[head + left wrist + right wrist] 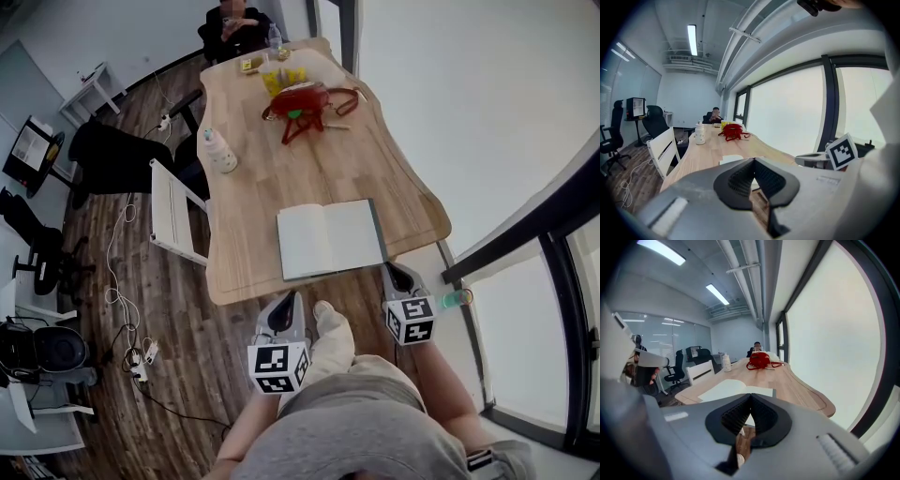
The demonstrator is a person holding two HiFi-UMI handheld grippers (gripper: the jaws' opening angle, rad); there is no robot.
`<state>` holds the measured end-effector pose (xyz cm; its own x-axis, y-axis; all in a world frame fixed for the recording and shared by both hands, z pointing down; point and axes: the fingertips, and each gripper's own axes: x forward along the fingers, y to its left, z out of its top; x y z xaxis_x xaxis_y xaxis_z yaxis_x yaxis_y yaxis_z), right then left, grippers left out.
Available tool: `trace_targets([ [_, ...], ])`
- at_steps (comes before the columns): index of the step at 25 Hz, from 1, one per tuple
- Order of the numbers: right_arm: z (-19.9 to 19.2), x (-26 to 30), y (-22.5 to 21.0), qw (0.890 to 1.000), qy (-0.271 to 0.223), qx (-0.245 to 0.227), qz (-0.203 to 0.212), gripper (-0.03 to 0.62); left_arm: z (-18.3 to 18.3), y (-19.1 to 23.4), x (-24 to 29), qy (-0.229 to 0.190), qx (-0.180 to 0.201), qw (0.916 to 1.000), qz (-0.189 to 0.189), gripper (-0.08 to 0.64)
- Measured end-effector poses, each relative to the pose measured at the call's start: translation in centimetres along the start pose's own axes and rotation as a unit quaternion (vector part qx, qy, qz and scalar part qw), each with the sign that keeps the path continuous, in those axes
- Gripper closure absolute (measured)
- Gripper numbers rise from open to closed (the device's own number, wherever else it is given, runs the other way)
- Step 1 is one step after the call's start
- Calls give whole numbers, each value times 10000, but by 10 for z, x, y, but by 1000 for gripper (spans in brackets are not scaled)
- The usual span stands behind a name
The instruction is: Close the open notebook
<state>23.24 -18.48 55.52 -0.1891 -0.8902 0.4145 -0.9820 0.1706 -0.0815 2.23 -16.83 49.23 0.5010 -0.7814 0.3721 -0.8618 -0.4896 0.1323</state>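
The open notebook [330, 238] lies flat with its white pages up near the front edge of the wooden table [281, 178]. My left gripper [285, 300] is below the table's front edge, just short of the notebook's left page, jaws shut and empty. My right gripper [397, 274] hovers off the table's front right corner, beside the notebook's right page, jaws shut and empty. In the left gripper view the notebook [730, 159] shows just past the closed tips [753, 160]. In the right gripper view the notebook [729, 389] lies ahead of the closed tips [751, 395].
A red bag [302, 101] and yellow items [281, 80] sit at the table's far end, where a person [234, 28] is seated. A white bottle [220, 152] stands at the left edge above a white chair [173, 216]. Windows run along the right.
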Motion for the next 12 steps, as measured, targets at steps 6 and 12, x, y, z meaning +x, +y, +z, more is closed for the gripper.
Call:
trace_targets([
  [6, -29, 33, -27, 9985, 434, 186, -259, 591, 4, 18, 30, 127, -26, 9999, -36, 555],
  [12, -62, 57, -43, 9944, 902, 431, -341, 559, 3, 28, 52, 290, -64, 9995, -92, 555],
])
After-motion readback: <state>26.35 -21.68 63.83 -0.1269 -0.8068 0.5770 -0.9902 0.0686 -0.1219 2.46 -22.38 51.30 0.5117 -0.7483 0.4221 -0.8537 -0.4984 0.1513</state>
